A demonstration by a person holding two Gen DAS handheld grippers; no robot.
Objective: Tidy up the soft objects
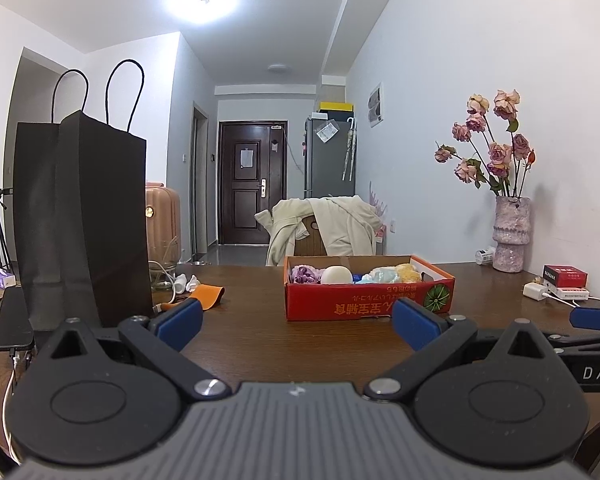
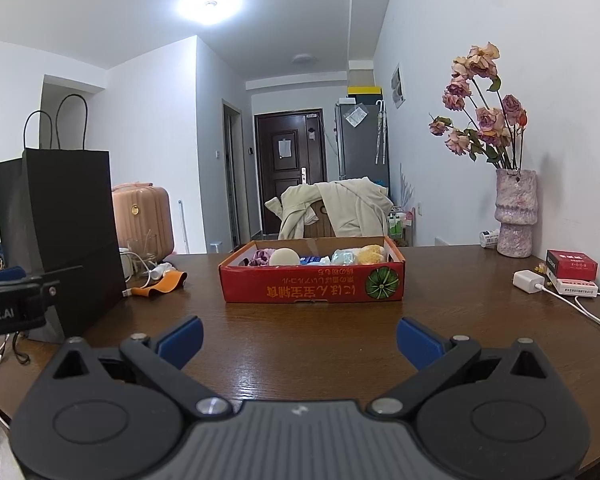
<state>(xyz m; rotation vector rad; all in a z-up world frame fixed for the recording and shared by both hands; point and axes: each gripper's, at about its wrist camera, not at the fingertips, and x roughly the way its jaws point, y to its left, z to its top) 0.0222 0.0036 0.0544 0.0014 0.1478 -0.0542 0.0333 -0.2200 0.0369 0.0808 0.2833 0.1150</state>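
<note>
Hovering low over the dark brown wooden table (image 2: 300,344), both tools face a shallow red cardboard box (image 2: 312,284) at about twelve o'clock, well apart from either one. The left gripper (image 1: 296,320) has its blue-padded tongs spread wide with nothing between them, and the right gripper (image 2: 298,340) stands the same way, apart and empty.

Inside the box lies a row of soft things: a crumpled purple cloth piece (image 2: 260,258) at the left end, a round cream foam ball (image 2: 285,258) just beside it, a pale blue-green fluffy bundle (image 2: 344,257) further right and a yellow fuzzy lump (image 2: 372,255) at the right end. Something blue (image 2: 310,260) shows between the ball and the bundle, too hidden to name.

At roughly ten o'clock a tall black paper bag with cord handles (image 2: 60,236) stands upright near the table edge; a flat orange strip (image 2: 164,282) lies between the bag and the box. At two o'clock a mottled pink vase of dried roses (image 2: 516,216) stands by the wall.

These items look light and yielding, so they should squash under the pads rather than slip. The ball probably wants a hold across its widest part; the cloth and fluffy pieces a pinch on a raised fold, reached from above so the fingers clear the box wall. The bag looks easy to tip if nudged.
</note>
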